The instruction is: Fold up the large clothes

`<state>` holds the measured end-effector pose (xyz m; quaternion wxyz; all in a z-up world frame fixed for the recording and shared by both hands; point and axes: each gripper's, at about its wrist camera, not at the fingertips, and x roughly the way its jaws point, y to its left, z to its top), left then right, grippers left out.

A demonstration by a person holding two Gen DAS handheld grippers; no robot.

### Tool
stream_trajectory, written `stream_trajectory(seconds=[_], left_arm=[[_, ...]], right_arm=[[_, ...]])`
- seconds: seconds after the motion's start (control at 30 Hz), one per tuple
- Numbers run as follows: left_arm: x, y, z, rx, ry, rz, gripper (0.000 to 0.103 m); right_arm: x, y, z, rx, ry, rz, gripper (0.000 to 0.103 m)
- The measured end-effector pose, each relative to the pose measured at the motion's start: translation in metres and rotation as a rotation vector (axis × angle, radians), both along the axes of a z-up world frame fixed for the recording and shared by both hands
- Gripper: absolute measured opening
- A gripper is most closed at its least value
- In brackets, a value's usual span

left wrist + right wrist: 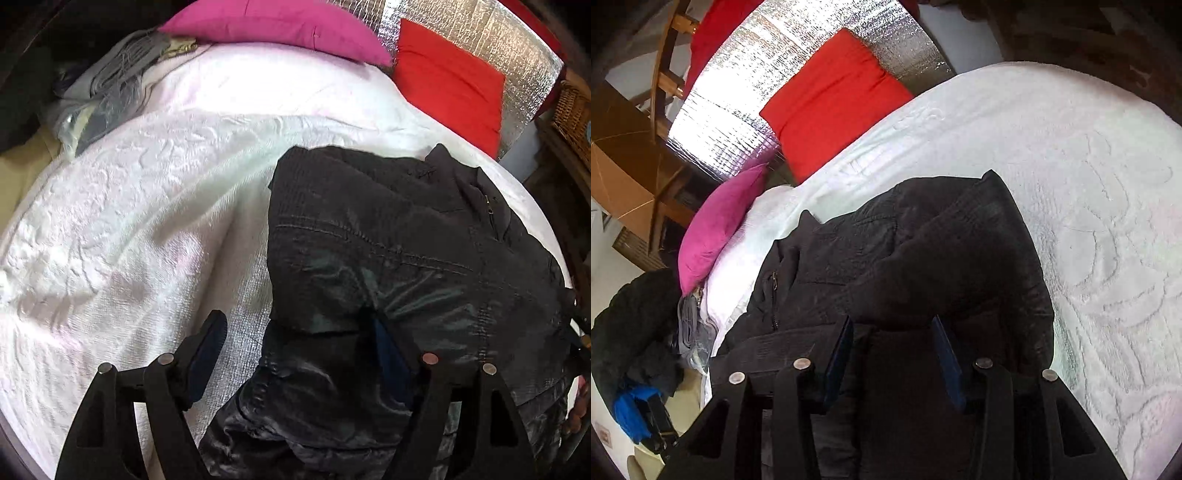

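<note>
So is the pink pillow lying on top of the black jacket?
No, the pink pillow lies at the far end of the bed beside the red pillow, well apart from the black jacket on the white bedspread.

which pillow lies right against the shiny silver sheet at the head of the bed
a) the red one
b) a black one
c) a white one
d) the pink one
a, the red pillow leans straight on the silver sheet, while the pink pillow lies further along on the white bedspread, beyond the black jacket.
</note>
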<state>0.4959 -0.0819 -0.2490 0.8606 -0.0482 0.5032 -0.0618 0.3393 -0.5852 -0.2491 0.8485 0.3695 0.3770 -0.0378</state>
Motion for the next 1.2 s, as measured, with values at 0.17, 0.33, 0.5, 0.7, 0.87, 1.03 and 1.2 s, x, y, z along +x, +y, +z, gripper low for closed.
stream_trajectory(seconds=[0.17, 0.33, 0.5, 0.7, 0.87, 1.03, 1.2], left_arm=[[-0.03, 0.001, 0.023, -0.012, -0.067, -0.024, 0.079], [-0.047, -0.015, 0.028, 0.135, -0.119, -0.086, 0.079], [-0.046, -0.024, 0.015, 0.198, -0.082, -0.106, 0.079], [-0.054, -0.035, 0.019, 0.24, -0.109, -0.127, 0.079], [-0.071, -0.038, 0.028, 0.265, -0.16, -0.148, 0.079], [-0.095, -0.043, 0.036, 0.29, -0.208, -0.17, 0.079], [-0.104, -0.05, 0.033, 0.305, -0.202, -0.185, 0.079]], right_arm=[[-0.023, 0.012, 0.031, -0.019, -0.065, 0.035, 0.049], [-0.04, 0.049, 0.041, -0.101, -0.027, 0.156, 0.049], [-0.032, 0.058, 0.012, -0.145, 0.086, 0.194, 0.049], [-0.042, 0.062, 0.035, -0.154, 0.071, 0.229, 0.049], [-0.056, 0.082, 0.039, -0.117, 0.092, 0.349, 0.061], [-0.076, 0.081, 0.017, 0.203, 0.086, 0.283, 0.079], [-0.079, 0.079, -0.015, 0.345, 0.124, 0.172, 0.08]])
